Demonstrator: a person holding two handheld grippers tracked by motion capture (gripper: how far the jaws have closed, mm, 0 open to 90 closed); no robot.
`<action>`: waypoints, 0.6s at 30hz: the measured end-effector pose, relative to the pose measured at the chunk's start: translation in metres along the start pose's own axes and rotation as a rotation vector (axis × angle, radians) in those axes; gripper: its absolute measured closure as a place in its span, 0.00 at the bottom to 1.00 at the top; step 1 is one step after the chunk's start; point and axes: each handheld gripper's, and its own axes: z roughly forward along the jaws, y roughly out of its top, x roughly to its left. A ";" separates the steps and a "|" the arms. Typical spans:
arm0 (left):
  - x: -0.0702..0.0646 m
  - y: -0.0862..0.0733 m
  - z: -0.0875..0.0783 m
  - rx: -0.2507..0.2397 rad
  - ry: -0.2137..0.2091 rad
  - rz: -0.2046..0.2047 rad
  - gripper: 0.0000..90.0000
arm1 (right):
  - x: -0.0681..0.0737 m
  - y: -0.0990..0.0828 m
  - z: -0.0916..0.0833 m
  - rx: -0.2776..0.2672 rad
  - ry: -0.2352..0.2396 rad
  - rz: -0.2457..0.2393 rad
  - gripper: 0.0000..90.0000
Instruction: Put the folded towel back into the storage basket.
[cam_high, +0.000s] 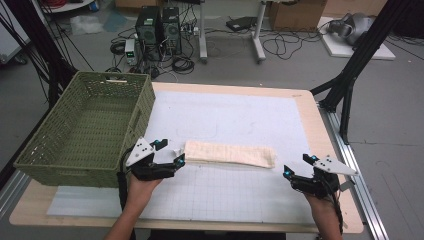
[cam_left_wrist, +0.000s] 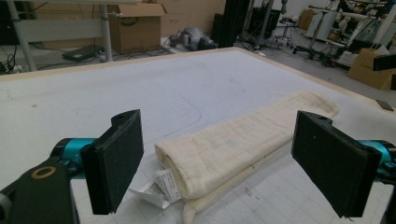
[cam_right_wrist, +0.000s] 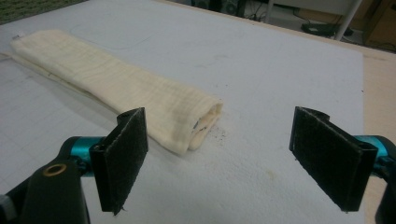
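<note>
A folded cream cloth (cam_high: 230, 153) lies flat on the white mat (cam_high: 235, 115), as a long narrow strip. It is to the right of the green basket (cam_high: 85, 130), which stands at the left edge of the table (cam_high: 310, 115).

The left gripper (cam_high: 172, 156) is at the cloth's left end, between the cloth and the basket. Its jaws are spread wide and grasp nothing. In the left gripper view the cloth (cam_left_wrist: 243, 144) runs away between the two jaws, and its near end is not touched by either pad. A small white label (cam_left_wrist: 161, 186) sticks out from under this end, on the mat (cam_left_wrist: 140, 88).

The right gripper (cam_high: 296, 167) is near the cloth's right end, a little apart from it and closer to the person. Its jaws are also released and wide apart. In the right gripper view the rolled end of the cloth (cam_right_wrist: 140, 98) is just beyond the left pad, not between the jaws. Some dark crumbs (cam_right_wrist: 219, 133) lie on the mat beside this end.
</note>
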 end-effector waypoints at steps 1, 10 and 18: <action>0.000 0.000 0.001 0.002 0.000 -0.001 0.19 | 0.000 0.000 0.000 0.003 0.003 0.001 0.20; 0.001 0.000 0.007 0.014 -0.008 -0.008 0.19 | 0.000 0.000 0.002 0.004 0.006 -0.002 0.20; 0.005 -0.003 0.013 0.052 0.015 -0.029 0.20 | -0.001 -0.001 0.003 0.012 0.000 -0.005 0.20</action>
